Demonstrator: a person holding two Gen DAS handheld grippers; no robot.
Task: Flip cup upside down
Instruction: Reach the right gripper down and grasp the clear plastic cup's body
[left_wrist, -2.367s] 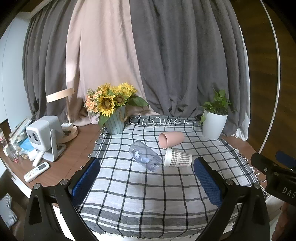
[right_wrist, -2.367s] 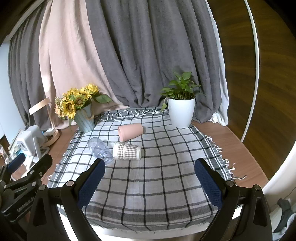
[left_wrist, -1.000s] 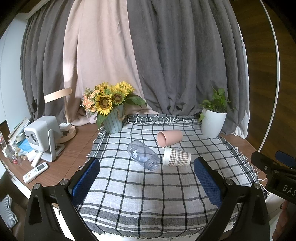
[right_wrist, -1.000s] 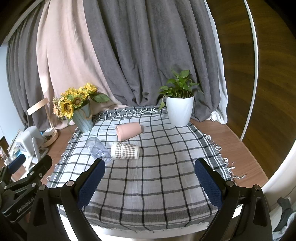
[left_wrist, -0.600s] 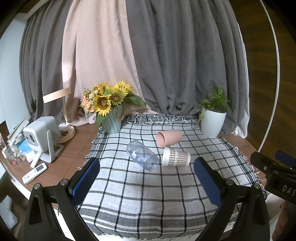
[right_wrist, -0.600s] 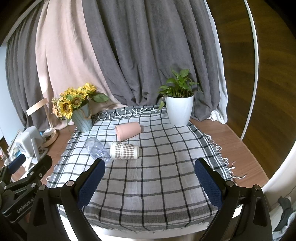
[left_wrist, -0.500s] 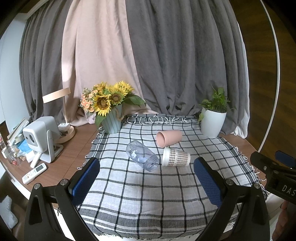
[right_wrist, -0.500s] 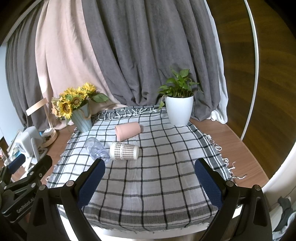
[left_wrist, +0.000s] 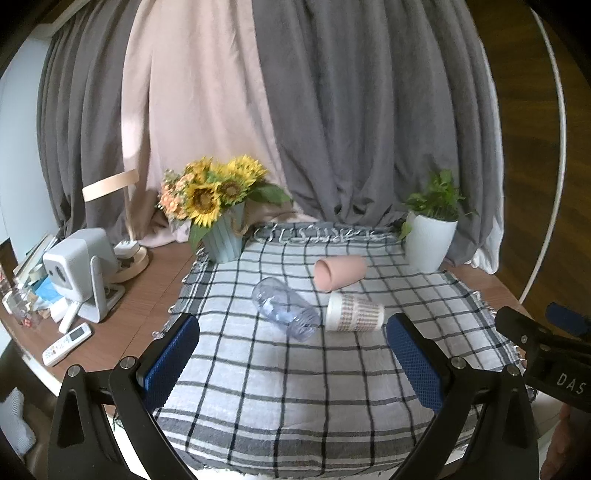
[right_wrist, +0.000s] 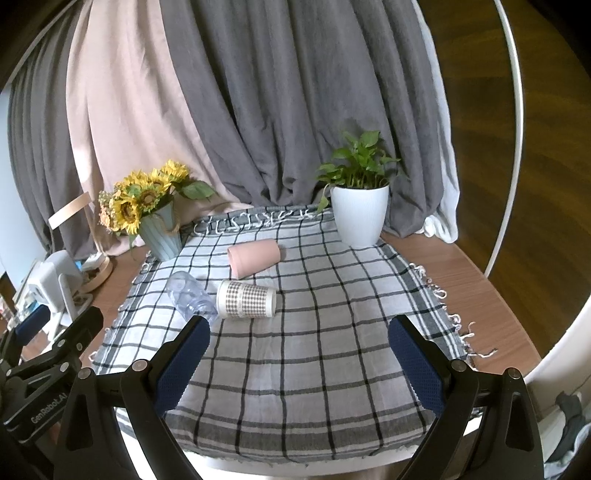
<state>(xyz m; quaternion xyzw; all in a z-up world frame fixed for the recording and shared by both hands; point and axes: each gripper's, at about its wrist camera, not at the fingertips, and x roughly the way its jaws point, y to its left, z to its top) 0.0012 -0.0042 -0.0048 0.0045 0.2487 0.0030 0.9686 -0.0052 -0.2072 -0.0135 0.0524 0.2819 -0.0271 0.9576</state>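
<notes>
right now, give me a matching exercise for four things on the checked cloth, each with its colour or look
Things:
1. pink cup
2. checked paper cup
3. clear plastic cup
4. plant pot

Looks:
a. see-through, on its side
b. white, upright, green leaves
c. plain pink, on its side
d. small brown check, on its side

Pairs: 1-c, 2-d, 3-a, 4-b

Checked tablecloth (left_wrist: 258, 387) on wooden table (left_wrist: 155, 288). Sunflower vase (left_wrist: 223, 243) back left, white potted plant (left_wrist: 428, 240) back right. Projector (left_wrist: 79, 269), remote (left_wrist: 66, 343) far left.
</notes>
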